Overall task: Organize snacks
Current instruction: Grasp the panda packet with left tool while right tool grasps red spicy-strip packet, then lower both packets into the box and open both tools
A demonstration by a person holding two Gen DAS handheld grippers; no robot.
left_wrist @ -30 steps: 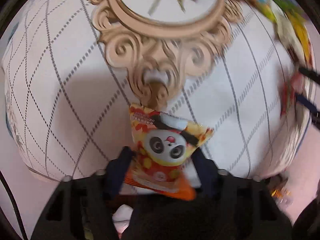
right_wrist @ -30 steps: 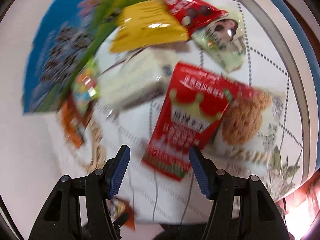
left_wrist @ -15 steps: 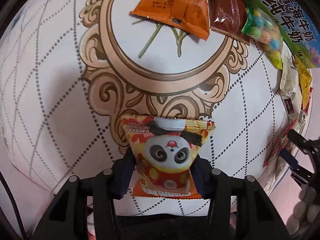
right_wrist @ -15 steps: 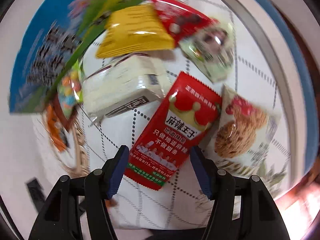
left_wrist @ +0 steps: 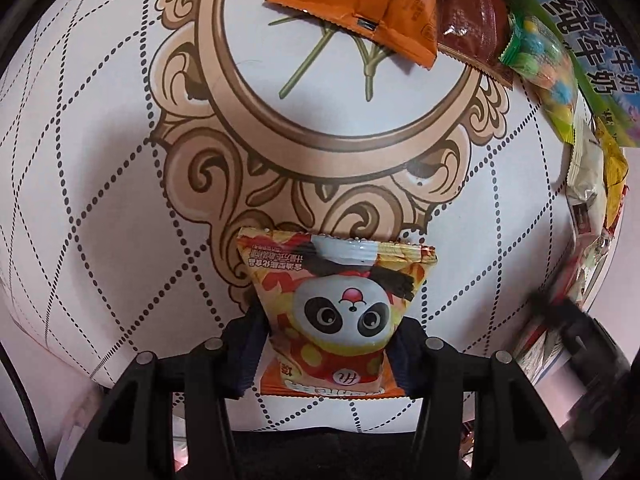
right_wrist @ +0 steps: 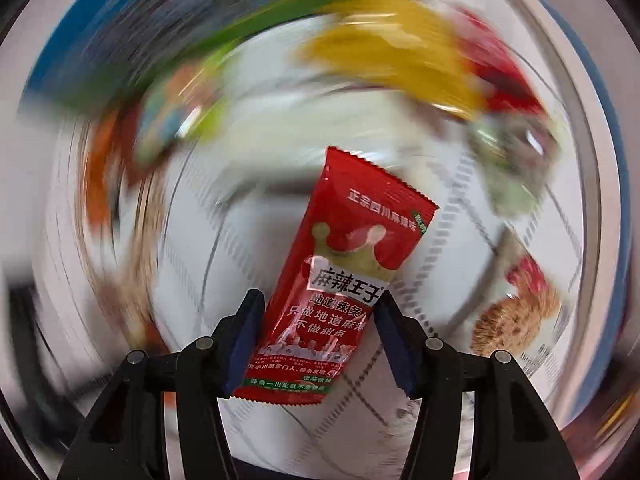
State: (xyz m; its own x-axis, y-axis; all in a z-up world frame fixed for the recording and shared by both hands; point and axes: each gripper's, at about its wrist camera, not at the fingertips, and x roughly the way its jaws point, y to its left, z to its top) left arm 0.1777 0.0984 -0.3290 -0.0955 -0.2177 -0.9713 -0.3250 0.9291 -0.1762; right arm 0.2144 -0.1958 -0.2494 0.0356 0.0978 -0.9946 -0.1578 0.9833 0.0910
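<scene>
A yellow-and-red panda snack packet point(left_wrist: 332, 312) sits upright between the fingers of my left gripper point(left_wrist: 326, 344), just above the white patterned tablecloth point(left_wrist: 120, 160). The pads press on its sides while the jaws open slightly. In the right wrist view a red spicy-strip packet point(right_wrist: 340, 280) stands sharp between the blue pads of my right gripper point(right_wrist: 320, 320). Those jaws are closing on it, and both pads touch its edges. Everything behind it is smeared by the spin.
Two orange packets point(left_wrist: 360, 4), a brown one point(left_wrist: 472, 28), a green candy bag point(left_wrist: 548, 60) and a large blue-green milk bag point(left_wrist: 580, 40) lie at the far right of the cloth. A cookie packet point(right_wrist: 516, 312) and a blurred yellow packet point(right_wrist: 392, 44) lie near the red one.
The right gripper rolled and closed on the red packet, which has come off the cookie packet. The left gripper shifted slightly over the cloth, still holding the panda packet.
</scene>
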